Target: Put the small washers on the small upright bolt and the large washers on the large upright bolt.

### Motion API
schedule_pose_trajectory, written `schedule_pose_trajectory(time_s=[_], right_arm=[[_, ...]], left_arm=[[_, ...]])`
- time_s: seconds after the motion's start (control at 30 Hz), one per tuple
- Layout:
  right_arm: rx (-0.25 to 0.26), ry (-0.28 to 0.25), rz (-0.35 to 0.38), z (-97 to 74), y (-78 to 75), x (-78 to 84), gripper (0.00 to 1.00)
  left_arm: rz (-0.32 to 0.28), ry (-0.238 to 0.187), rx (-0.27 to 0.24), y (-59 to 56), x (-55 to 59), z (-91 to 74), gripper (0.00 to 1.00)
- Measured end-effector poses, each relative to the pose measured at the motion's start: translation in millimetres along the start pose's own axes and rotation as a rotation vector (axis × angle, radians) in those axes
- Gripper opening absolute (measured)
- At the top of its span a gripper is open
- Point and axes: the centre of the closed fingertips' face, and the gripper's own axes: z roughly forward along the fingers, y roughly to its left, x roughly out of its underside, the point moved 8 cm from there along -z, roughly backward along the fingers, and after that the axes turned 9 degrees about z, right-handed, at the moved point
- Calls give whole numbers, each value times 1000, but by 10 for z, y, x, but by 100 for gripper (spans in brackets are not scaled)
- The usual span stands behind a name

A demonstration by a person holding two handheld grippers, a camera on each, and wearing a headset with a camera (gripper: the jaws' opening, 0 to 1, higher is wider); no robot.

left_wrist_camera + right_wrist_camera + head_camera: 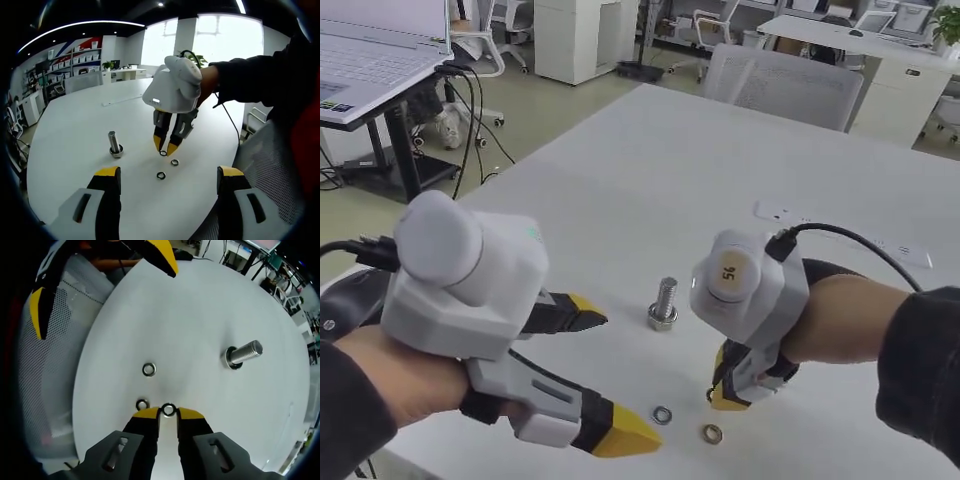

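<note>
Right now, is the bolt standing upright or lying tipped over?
Upright: the bolt stands on its wide end on the white table, threaded shank pointing up.

Left gripper (pixel 169 172) with yellow-tipped jaws spread wide, white table (pixel 75 130) ahead, upright bolt (pixel 115 144) beyond the left jaw, right gripper (pixel 165 148) pointing down ahead between the jaws, tips pinching a washer (pixel 163 153), loose washer (pixel 175 162) just beside it, second loose washer (pixel 161 175) nearer the jaws

the bolt (pixel 663 305) stands upright on the table (pixel 650 180), beyond and between your two grippers. nearer you, one washer (pixel 662 414) lies flat just beside the near tip of your left gripper (pixel 625 378). a second washer (pixel 712 434) lies right of it, under your right gripper (pixel 725 400), whose tips pinch a third washer (pixel 169 410).
</note>
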Motion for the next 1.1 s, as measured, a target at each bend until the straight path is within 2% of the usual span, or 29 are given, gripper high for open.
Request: schedule_pose_trajectory(time_s=[0.57, 1.1], right_arm=[[19, -23, 54, -187, 53, 254, 14], [37, -13, 114, -332, 49, 561, 14]], left_arm=[[4, 4, 10, -25, 6, 7, 78], [5, 5, 13, -32, 12, 7, 78]])
